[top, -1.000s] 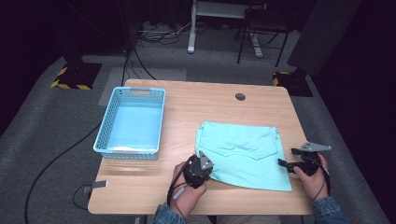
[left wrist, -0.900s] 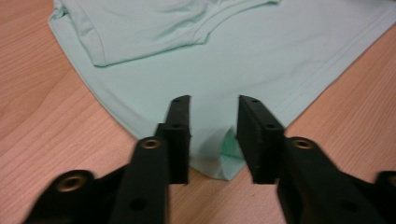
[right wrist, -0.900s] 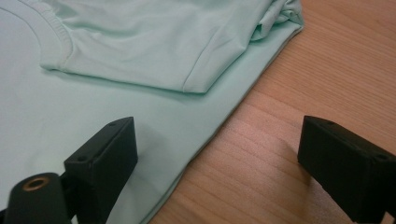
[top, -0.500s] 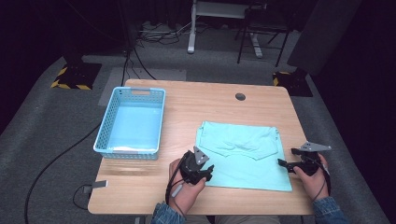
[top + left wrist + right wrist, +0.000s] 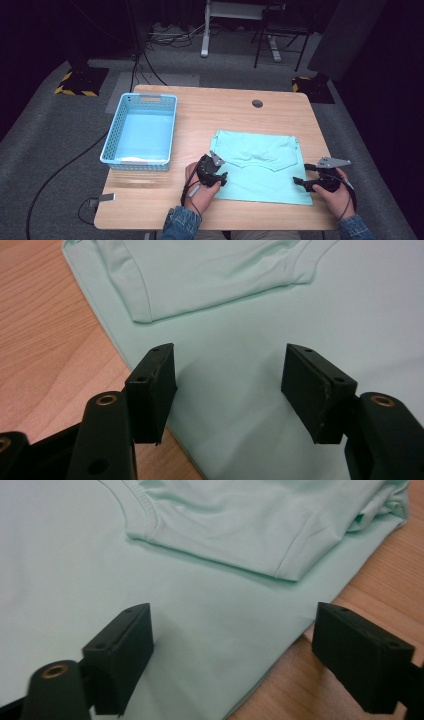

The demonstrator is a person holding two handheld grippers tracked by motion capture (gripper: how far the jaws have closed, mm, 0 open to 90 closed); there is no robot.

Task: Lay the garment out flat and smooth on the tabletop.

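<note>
2 hand-held grippers, left (image 5: 216,178) and right (image 5: 305,183), stand spread over my mint shirt (image 5: 260,167), flat on the bench (image 5: 200,107); the left has just been opening. Risk: uneven pinches, skewing the fold.

The left hand-held gripper (image 5: 218,176) has slid down the shirt's (image 5: 265,170) left edge, its jaws just opening.

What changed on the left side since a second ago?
The left tongs slid down the shirt's left edge toward the person, and their jaws have just been opening, with nothing pinched. The right tongs, shirt and basket stayed put.
</note>
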